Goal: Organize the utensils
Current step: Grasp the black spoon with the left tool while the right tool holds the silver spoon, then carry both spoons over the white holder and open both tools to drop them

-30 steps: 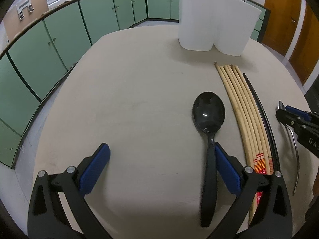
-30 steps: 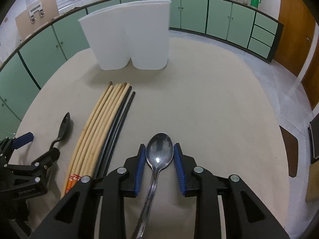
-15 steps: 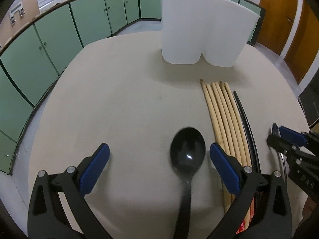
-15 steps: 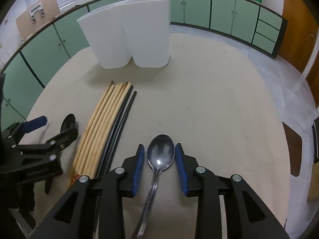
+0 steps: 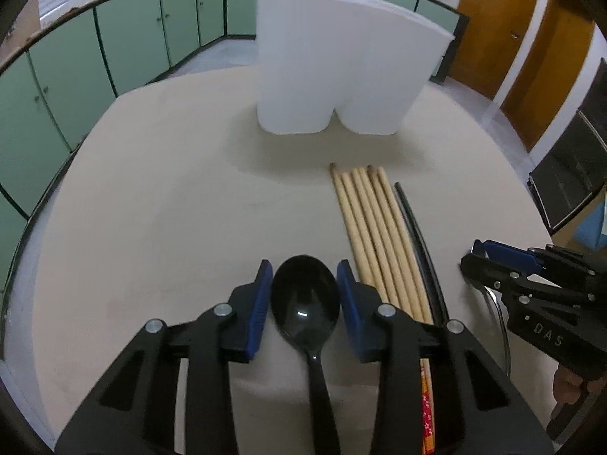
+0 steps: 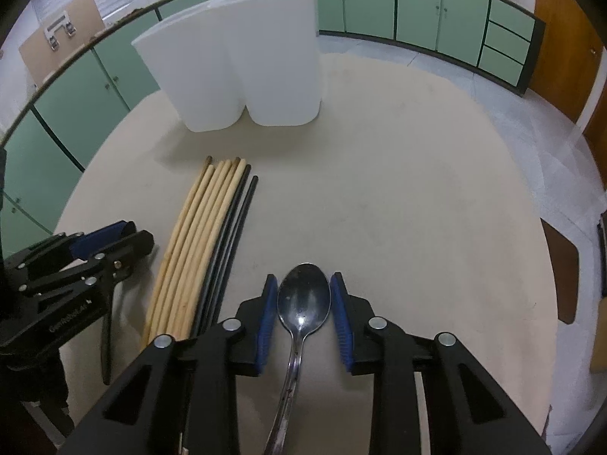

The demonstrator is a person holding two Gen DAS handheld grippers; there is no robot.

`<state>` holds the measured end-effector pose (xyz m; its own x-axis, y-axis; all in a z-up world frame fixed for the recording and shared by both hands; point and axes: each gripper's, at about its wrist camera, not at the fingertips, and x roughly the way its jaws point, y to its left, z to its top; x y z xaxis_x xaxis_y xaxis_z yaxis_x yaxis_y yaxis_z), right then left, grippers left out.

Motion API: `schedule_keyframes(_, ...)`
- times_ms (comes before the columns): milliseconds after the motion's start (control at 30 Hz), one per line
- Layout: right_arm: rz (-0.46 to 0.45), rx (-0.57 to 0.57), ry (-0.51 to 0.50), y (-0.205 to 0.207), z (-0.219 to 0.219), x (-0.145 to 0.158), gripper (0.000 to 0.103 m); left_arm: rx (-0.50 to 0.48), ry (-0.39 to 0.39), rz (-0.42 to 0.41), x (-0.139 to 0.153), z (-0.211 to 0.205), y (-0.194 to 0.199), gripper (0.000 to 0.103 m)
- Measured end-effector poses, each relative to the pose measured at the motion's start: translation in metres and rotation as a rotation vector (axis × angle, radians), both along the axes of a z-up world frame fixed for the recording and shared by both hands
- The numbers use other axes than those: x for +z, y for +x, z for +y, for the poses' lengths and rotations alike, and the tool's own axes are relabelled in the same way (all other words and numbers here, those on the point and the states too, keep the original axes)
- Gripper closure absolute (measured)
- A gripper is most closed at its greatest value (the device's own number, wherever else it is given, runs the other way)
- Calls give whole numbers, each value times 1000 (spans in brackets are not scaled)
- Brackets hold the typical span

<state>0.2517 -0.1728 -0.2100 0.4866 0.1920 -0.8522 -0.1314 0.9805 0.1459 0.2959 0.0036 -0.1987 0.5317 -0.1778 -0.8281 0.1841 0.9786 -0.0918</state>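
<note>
Pinching one spoon each: left gripper black spoon, right gripper steel spoon.

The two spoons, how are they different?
The black spoon is dark all over; the metal spoon is shiny silver. The black spoon sits in the left gripper, left of the chopsticks; the metal spoon sits in the right gripper, right of them. Both point toward the white holder.

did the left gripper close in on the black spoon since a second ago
Yes. The left gripper was wide open; its pads now sit against the black spoon bowl, and it has moved closer to the white holder.
</note>
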Motion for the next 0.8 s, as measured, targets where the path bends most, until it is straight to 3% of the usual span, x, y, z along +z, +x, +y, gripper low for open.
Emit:
schedule_keyframes(167,-189,8,30,-19,-13,33,75,8,-121,-125,24,12,-23,69)
schedule_keyframes(300,-342,51,57,-28,-17,71,75,-2,-121,-275,54,9,-32,69)
schedule_keyframes(600,-515,60,121,-20,-18,126,75,14,-130,-499,104,-4,-27,69)
schedule_keyframes(800,-599,52,137,2,-22,169,75,51,-135,-617,145,-16,13,69)
